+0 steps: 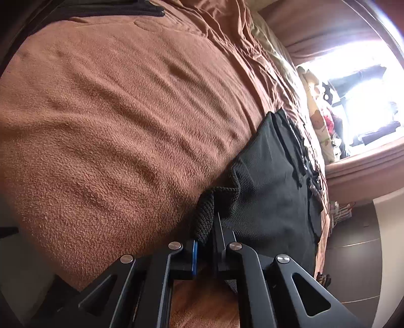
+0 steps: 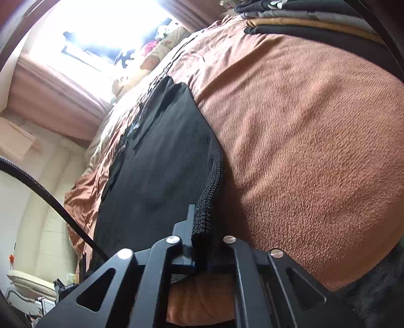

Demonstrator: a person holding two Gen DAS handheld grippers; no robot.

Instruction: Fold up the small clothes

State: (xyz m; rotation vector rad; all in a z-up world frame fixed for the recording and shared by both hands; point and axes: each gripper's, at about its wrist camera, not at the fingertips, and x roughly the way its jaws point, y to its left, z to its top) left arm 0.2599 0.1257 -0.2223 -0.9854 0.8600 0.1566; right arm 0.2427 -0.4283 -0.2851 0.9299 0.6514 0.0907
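Observation:
A black garment (image 1: 272,181) with a ribbed knit hem lies flat on a brown fleece blanket (image 1: 113,126), stretching away toward the window. In the left wrist view my left gripper (image 1: 210,227) is shut on a bunched corner of the ribbed hem, which puckers up around the fingers. In the right wrist view the same black garment (image 2: 156,156) runs along the left side of the blanket (image 2: 315,138). My right gripper (image 2: 202,222) is shut on the ribbed hem at the near end, with the knit edge pinched between the fingers.
A stack of folded clothes (image 2: 303,22) sits at the far edge of the bed, also seen as a dark folded pile (image 1: 113,8). Patterned pillows (image 1: 320,123) lie by the bright window (image 2: 101,30). A black cable (image 2: 50,194) crosses the left. Dark floor tiles (image 1: 358,252) lie beside the bed.

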